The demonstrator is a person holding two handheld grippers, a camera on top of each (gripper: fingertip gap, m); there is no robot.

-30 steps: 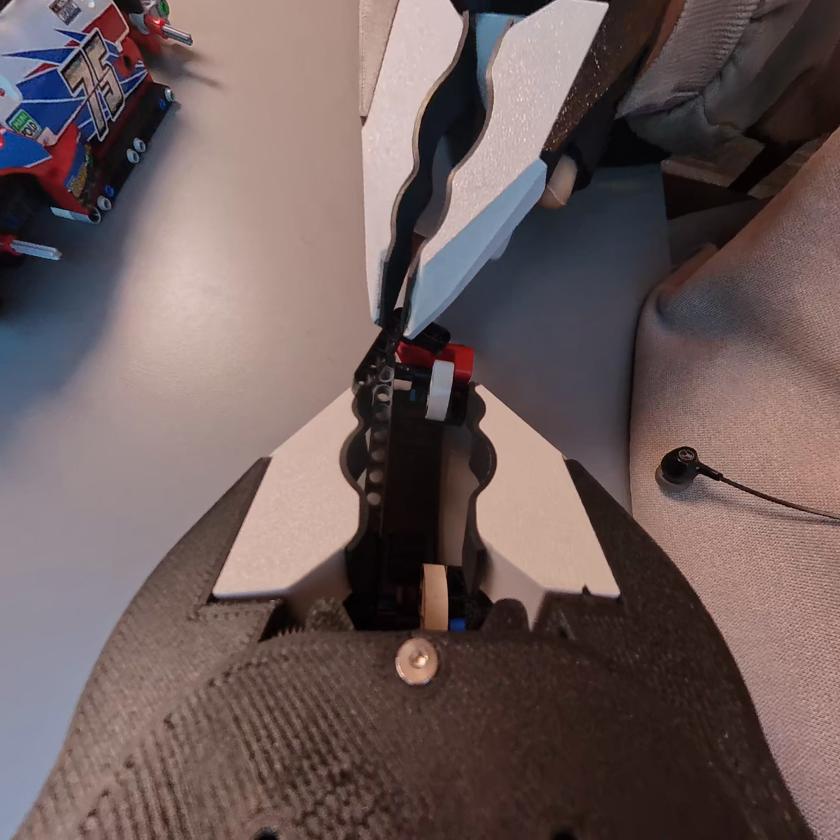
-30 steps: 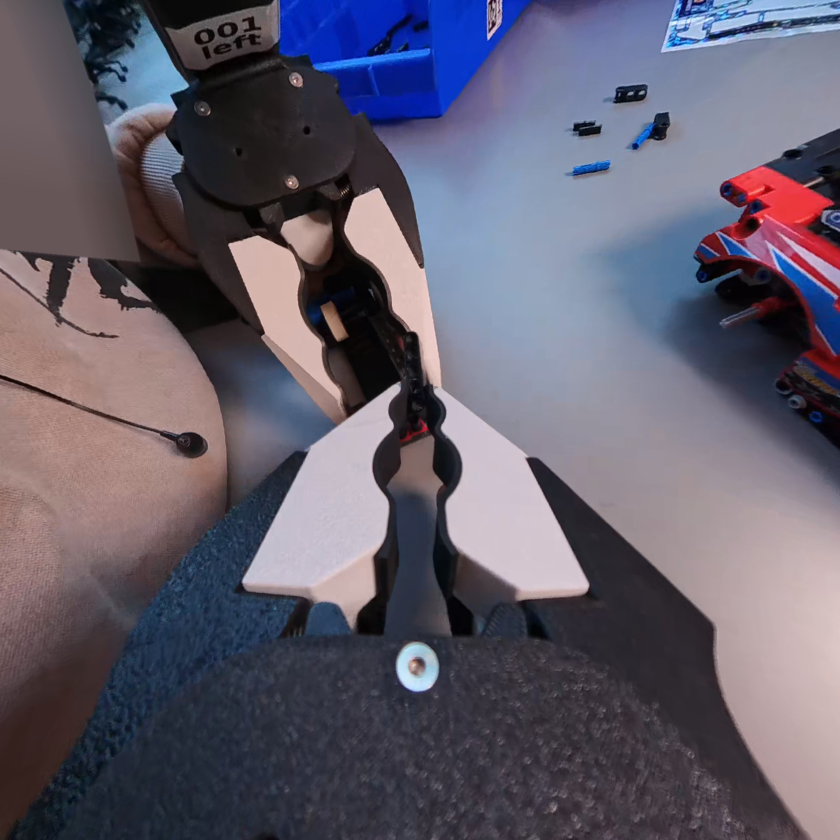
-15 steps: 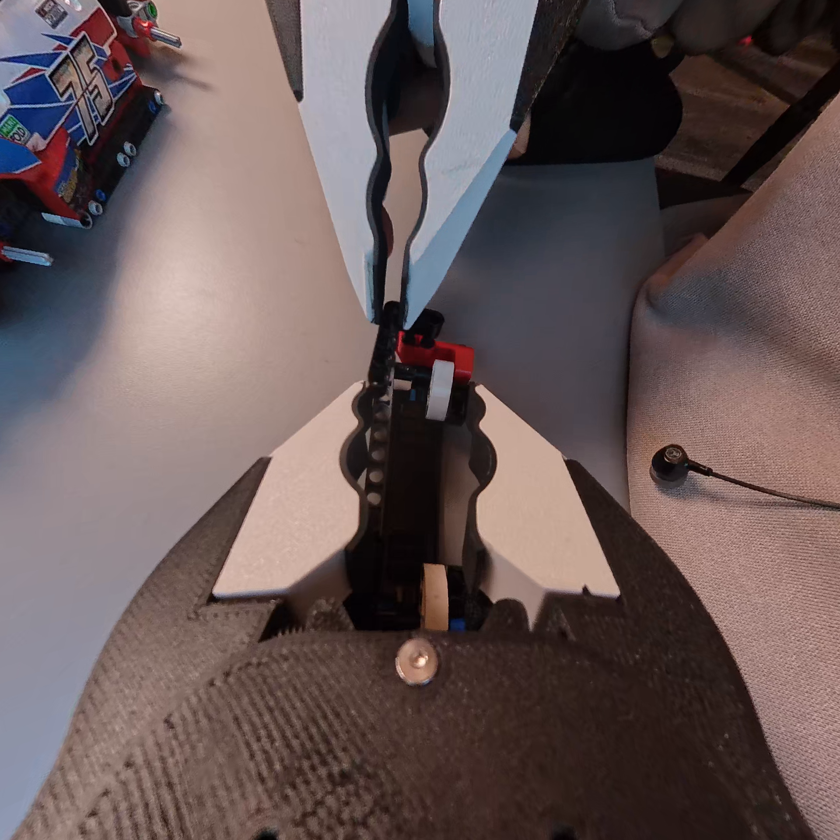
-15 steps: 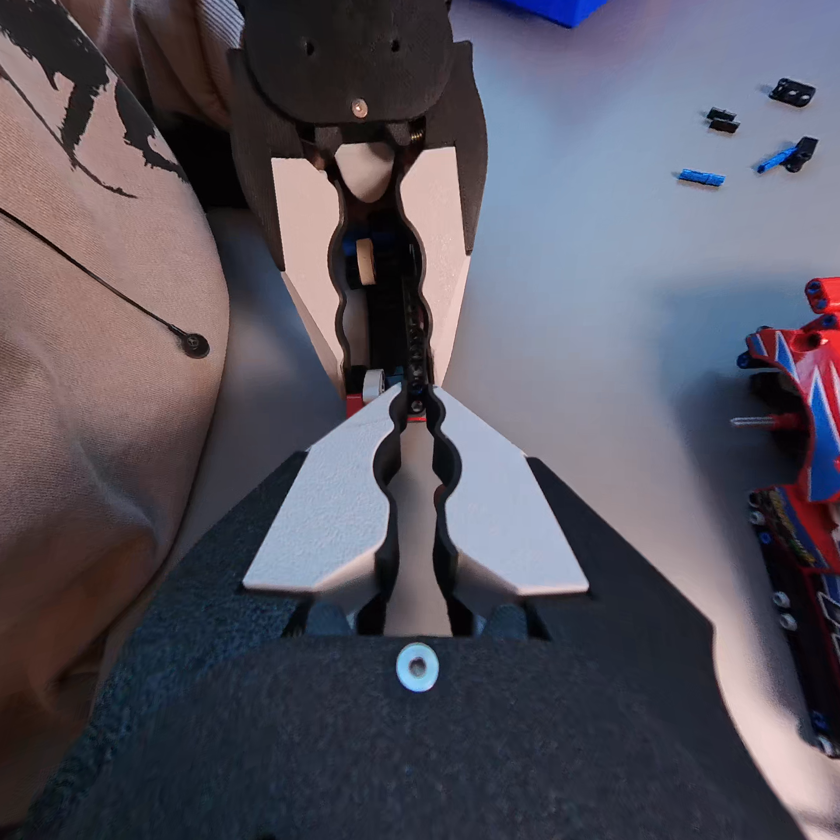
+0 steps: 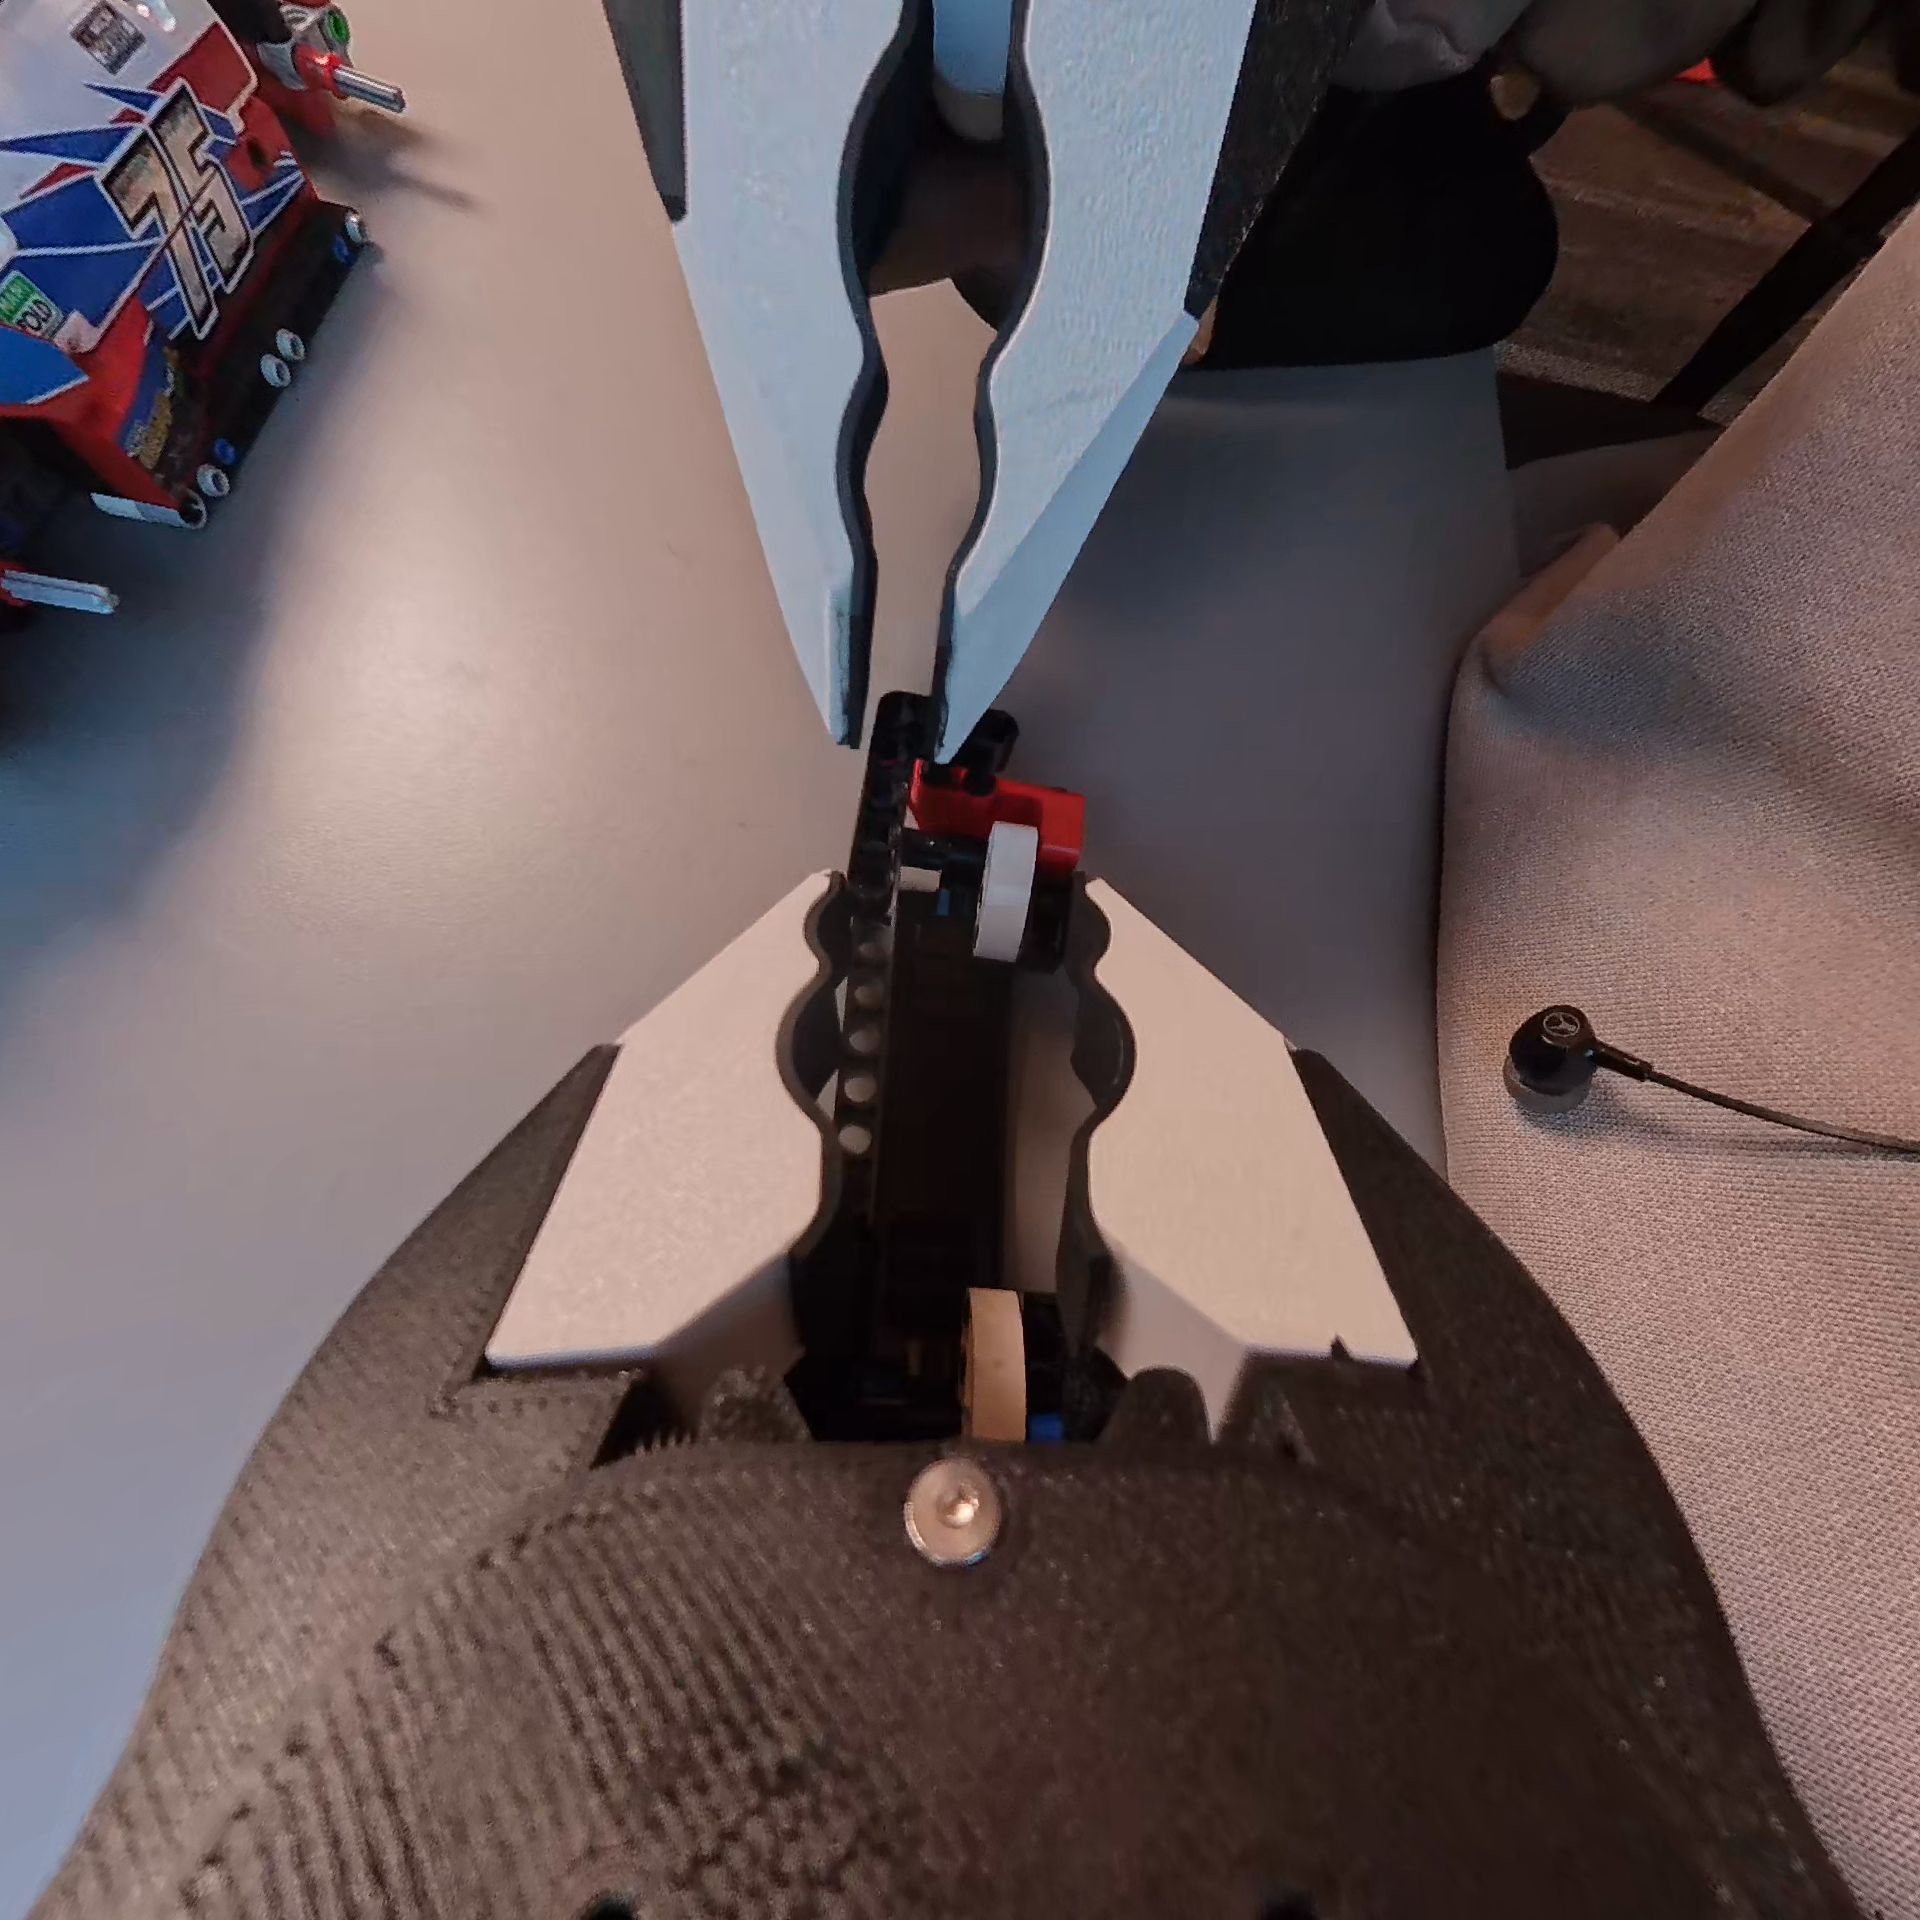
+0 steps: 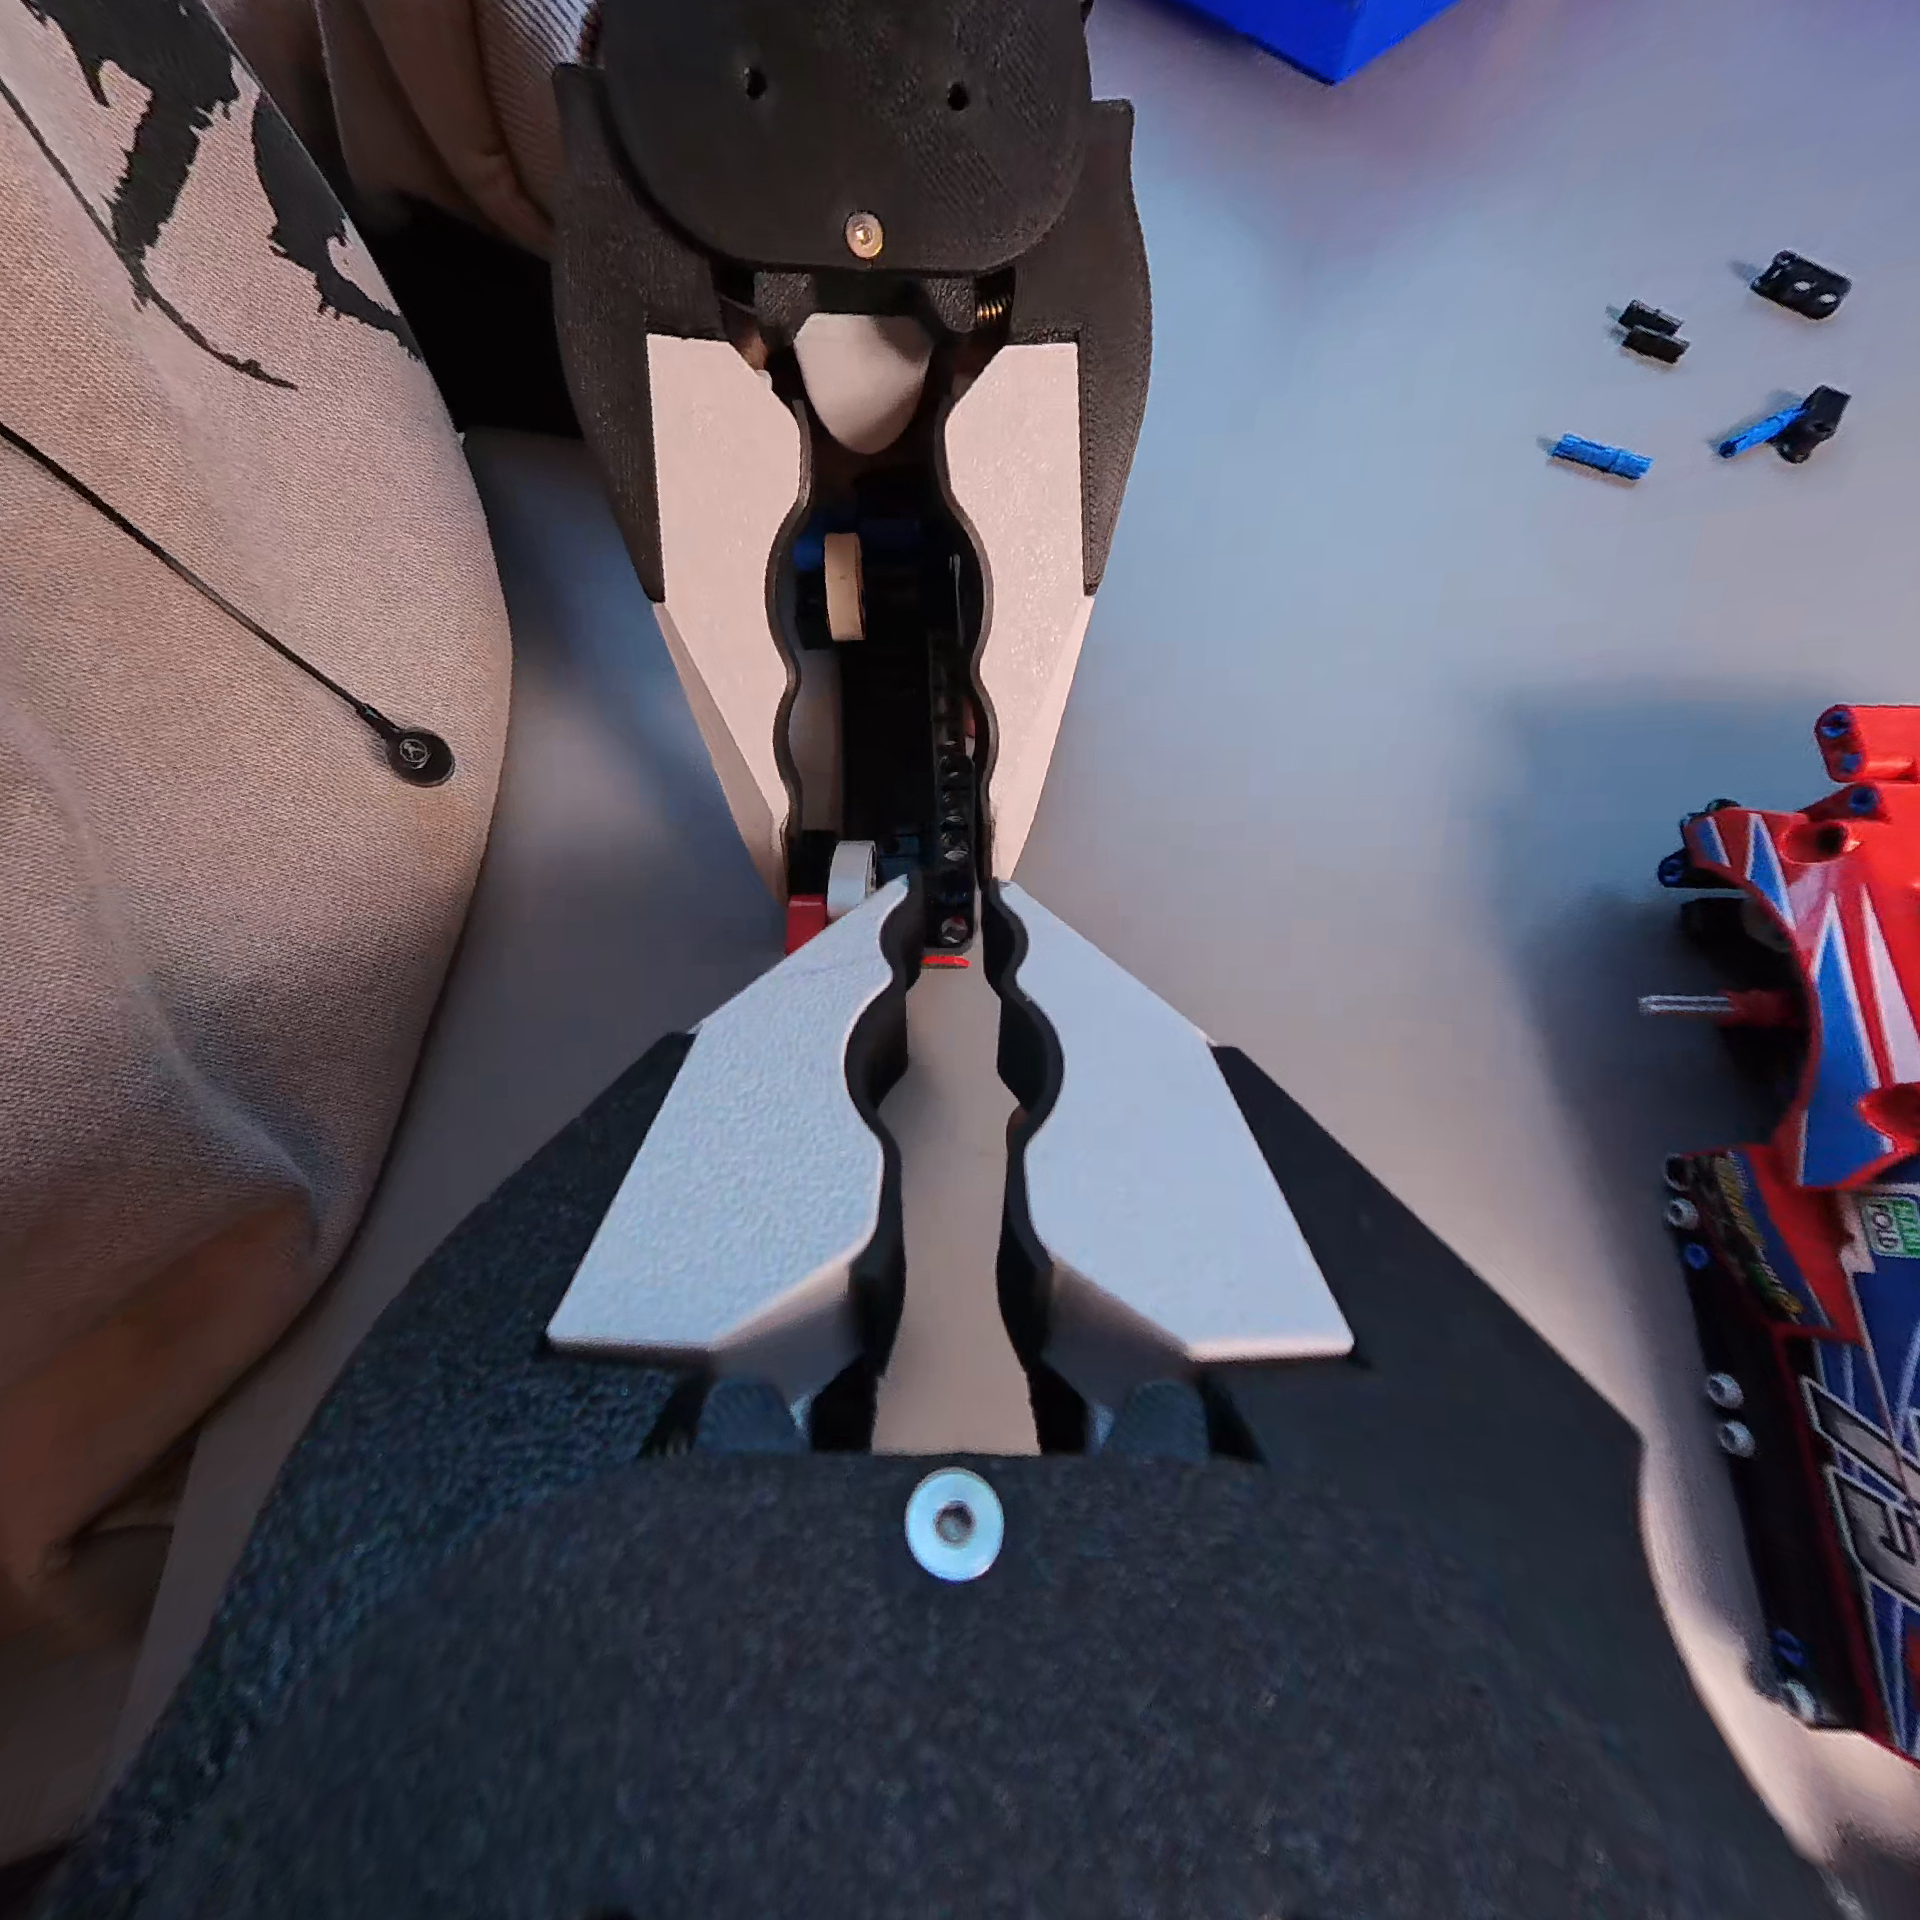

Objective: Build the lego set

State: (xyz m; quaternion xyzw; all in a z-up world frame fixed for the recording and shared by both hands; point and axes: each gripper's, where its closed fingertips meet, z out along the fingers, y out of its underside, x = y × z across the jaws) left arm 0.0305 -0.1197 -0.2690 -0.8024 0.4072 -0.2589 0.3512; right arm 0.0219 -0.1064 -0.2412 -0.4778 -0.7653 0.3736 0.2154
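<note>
Grey table (image 5: 364, 831) fills the space, with a red and blue toy car (image 5: 145, 301) far on the left side. Next, the left gripper (image 5: 951, 883) squeezes a long black lego piece (image 5: 914, 1091) with a red end. From above, the right gripper (image 5: 899, 717) tips sit around its top end, a little apart. A beige sleeve (image 5: 1714, 935) lies right.

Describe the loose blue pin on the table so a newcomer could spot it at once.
Start at the red-and-blue race car on the grey table. Beyond its nose lie a few small loose parts. The blue pin lies alone nearest the grippers; the neighbouring pieces are black, or blue joined to a black connector.
</note>
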